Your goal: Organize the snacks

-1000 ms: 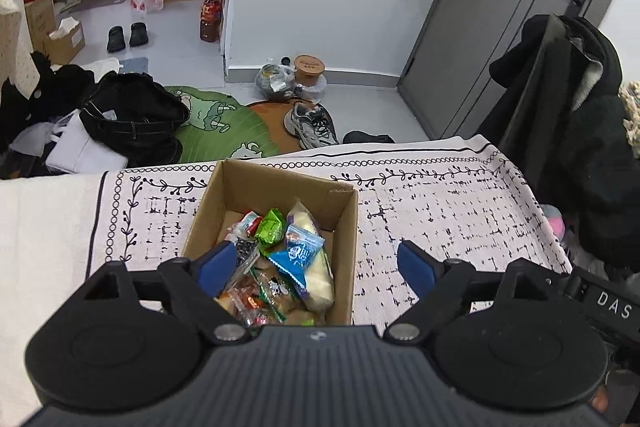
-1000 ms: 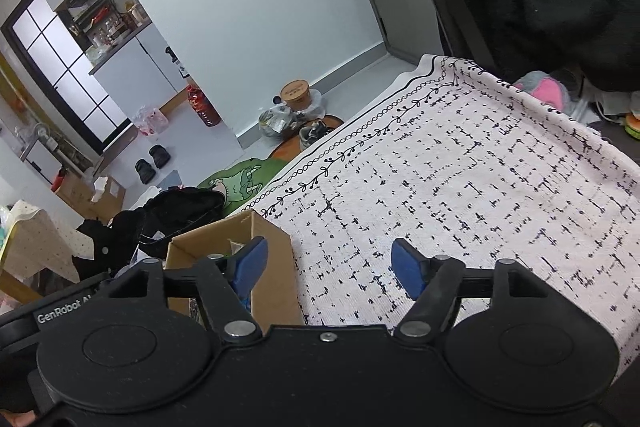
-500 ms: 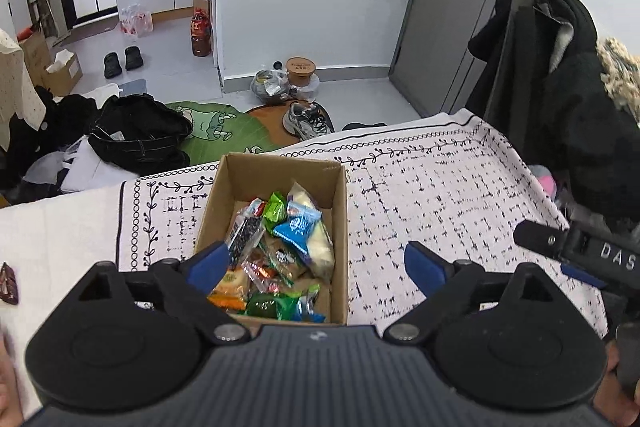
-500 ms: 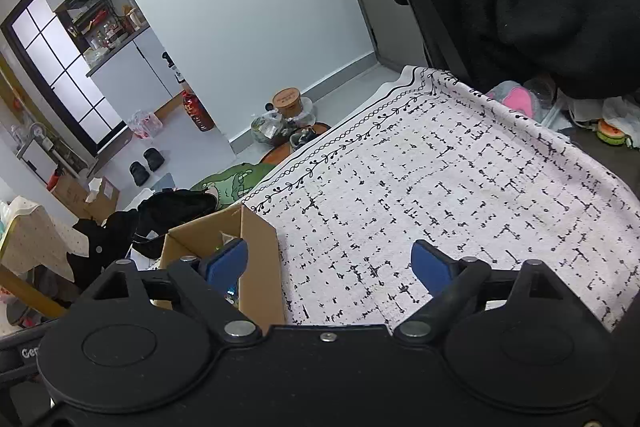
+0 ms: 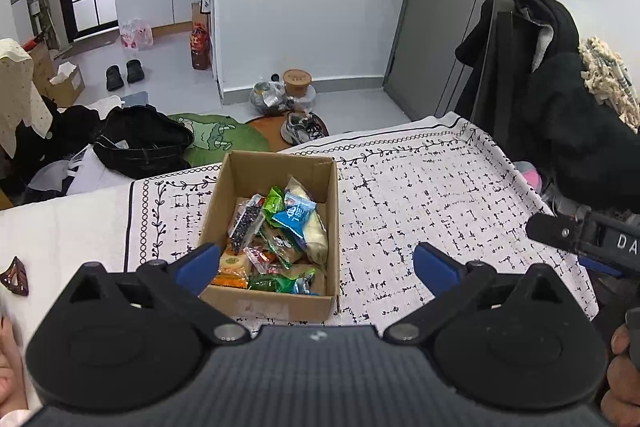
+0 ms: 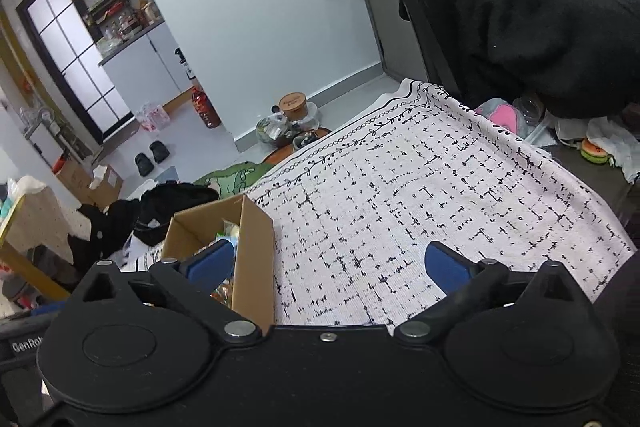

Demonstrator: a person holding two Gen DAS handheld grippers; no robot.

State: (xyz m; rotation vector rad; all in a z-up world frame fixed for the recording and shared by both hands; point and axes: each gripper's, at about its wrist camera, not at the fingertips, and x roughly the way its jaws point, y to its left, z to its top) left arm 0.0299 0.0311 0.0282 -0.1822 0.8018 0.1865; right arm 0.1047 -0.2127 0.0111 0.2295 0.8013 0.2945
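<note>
An open cardboard box (image 5: 224,199) stands on the patterned white tablecloth (image 5: 420,199). It holds several snack packets (image 5: 276,239), among them a blue one (image 5: 294,217) and a green one (image 5: 274,199). My left gripper (image 5: 316,265) is open and empty, held above the box's near end. My right gripper (image 6: 326,263) is open and empty, to the right of the box (image 6: 256,251); its body shows in the left wrist view (image 5: 588,237).
A small dark brown object (image 5: 14,277) lies on the cloth at the far left. Dark coats (image 5: 560,107) hang on a chair beyond the table's right edge. Bags, shoes and a green mat (image 5: 216,139) lie on the floor behind the table.
Both grippers have pulled back and up from the box, so more of the box and tablecloth shows. Both stay open and empty.
</note>
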